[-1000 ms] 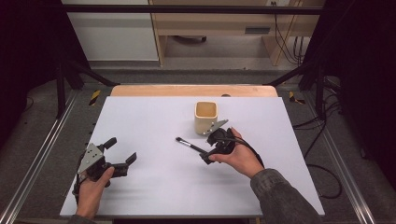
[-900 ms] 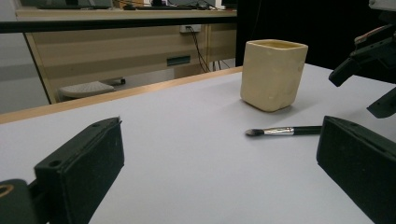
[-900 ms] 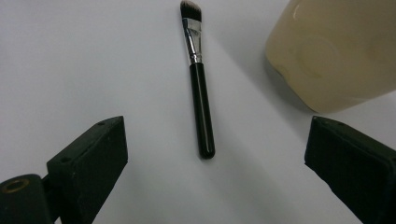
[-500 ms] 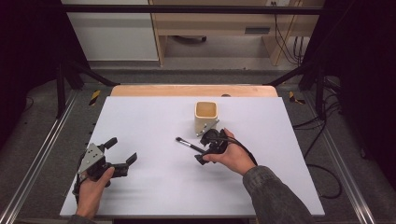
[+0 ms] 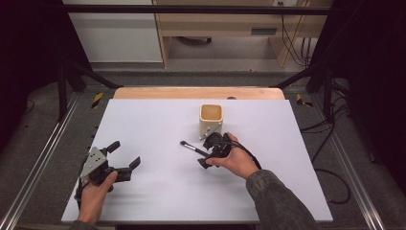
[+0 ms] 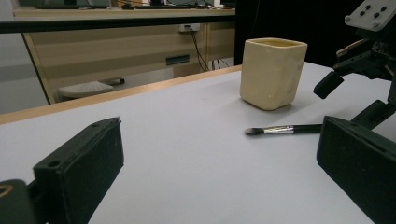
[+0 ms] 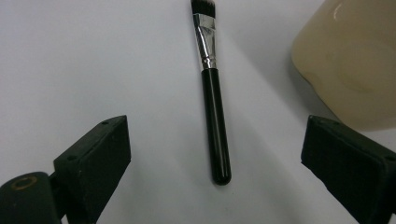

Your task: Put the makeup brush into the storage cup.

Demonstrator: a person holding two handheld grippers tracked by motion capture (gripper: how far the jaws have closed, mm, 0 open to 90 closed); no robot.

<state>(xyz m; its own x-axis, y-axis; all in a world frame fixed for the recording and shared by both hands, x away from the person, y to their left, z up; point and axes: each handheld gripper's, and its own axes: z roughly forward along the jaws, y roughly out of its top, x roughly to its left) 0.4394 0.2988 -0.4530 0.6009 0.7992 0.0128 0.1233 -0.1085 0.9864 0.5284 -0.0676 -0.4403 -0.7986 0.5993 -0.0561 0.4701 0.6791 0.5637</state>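
Note:
A black-handled makeup brush [image 5: 193, 149] with a silver ferrule lies flat on the white table [image 5: 158, 120], bristles pointing left. Just behind it stands a cream square cup [image 5: 211, 120], upright and empty as far as I can see. My right gripper [image 5: 207, 151] is open over the handle end of the brush [image 7: 215, 112]; one jaw is on each side, neither touching it, and the cup [image 7: 355, 60] is close beyond the right jaw. My left gripper [image 5: 125, 154] rests open near the front left with nothing in it. It faces the brush [image 6: 285, 129] and the cup [image 6: 273, 72].
A wooden strip [image 5: 196, 93] runs along the table's far edge. Metal frame rails [image 5: 33, 167] flank both sides, and cables [image 5: 330, 139] lie on the floor at the right. Bare white surface lies between the two grippers.
My right gripper has moved left, from beside the cup to over the brush handle. The left gripper, the brush and the cup have stayed put.

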